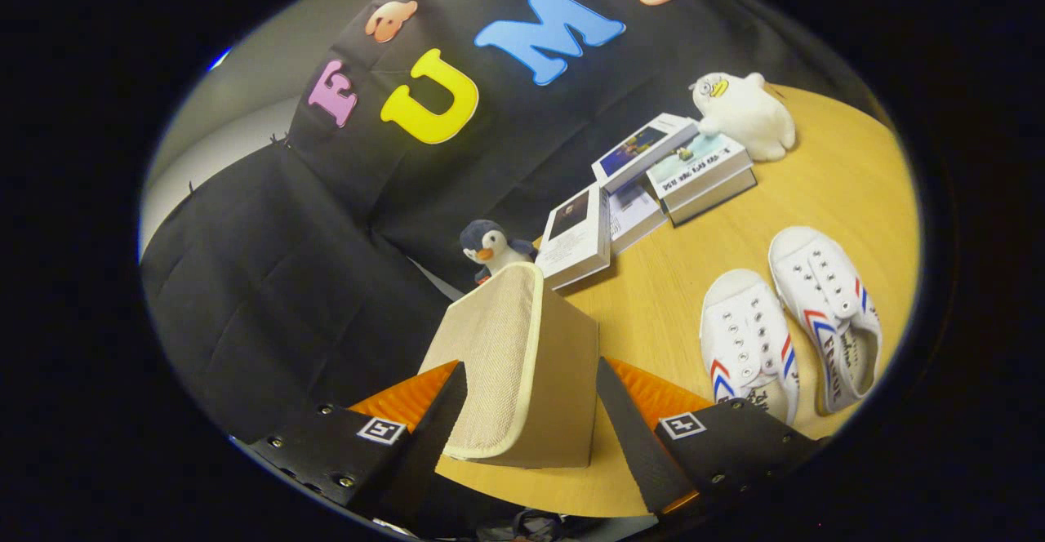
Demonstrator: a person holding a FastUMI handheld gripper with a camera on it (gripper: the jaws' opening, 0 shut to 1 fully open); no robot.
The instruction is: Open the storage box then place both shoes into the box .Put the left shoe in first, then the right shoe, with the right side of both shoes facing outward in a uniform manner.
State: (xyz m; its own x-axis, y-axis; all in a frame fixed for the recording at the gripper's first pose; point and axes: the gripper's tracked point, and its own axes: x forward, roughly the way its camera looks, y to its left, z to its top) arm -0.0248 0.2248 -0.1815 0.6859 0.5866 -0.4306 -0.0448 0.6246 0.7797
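Observation:
A beige fabric storage box (pixel 571 379) stands on the round wooden table (pixel 653 297), just ahead of me. Its cream-trimmed lid (pixel 498 354) is tilted up and lies between my fingers. My gripper (pixel 531 366) is open wide, one finger (pixel 445 411) at the lid's left edge and the other finger (pixel 624 428) beside the box's right wall. I cannot tell whether either one touches. Two white canvas shoes with red and blue stripes lie side by side to the right of the box, the nearer shoe (pixel 747 346) and the farther shoe (pixel 829 313), toes pointing away from me.
Beyond the box sit a small penguin plush (pixel 490 248) and several books (pixel 653 175) in loose stacks. A white plush duck (pixel 747 113) leans on the far books. Black cloth walls the back and left side.

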